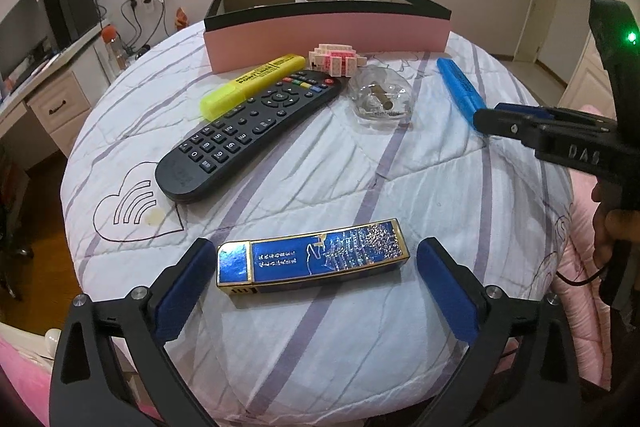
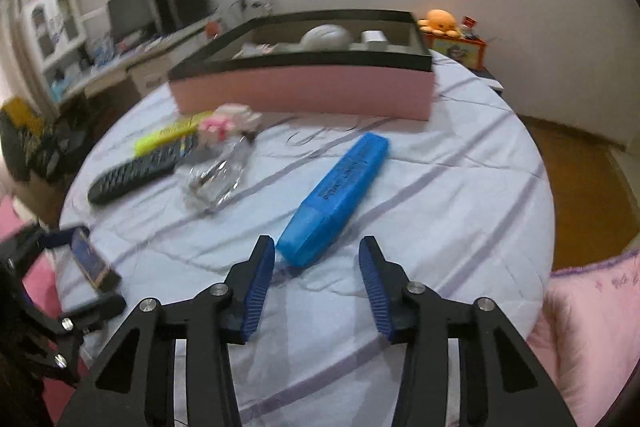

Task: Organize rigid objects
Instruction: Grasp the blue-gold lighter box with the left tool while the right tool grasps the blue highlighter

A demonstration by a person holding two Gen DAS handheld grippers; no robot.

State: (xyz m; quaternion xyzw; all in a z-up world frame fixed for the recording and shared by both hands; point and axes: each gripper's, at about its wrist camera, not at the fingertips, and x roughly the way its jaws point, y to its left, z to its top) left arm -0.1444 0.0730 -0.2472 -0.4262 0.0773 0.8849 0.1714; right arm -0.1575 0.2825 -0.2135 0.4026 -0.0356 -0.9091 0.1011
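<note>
Wide-open fingers of the left gripper are set around the blue box, ready to pinch. Nothing is held. Half-open, the right gripper is aimed at the blue marker. Farther back, the pink bin is kept for tidying.

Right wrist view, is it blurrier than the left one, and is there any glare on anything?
Right wrist view: yes, smeared by motion, worst on the remote and clear glass piece, while the blue highlighter stays readable. Left wrist view: sharp, with the remote's key numbers legible; glare sparkles on the glossy blue and gold box between the open left tongs. Both bend straight edges, fisheye style.
</note>
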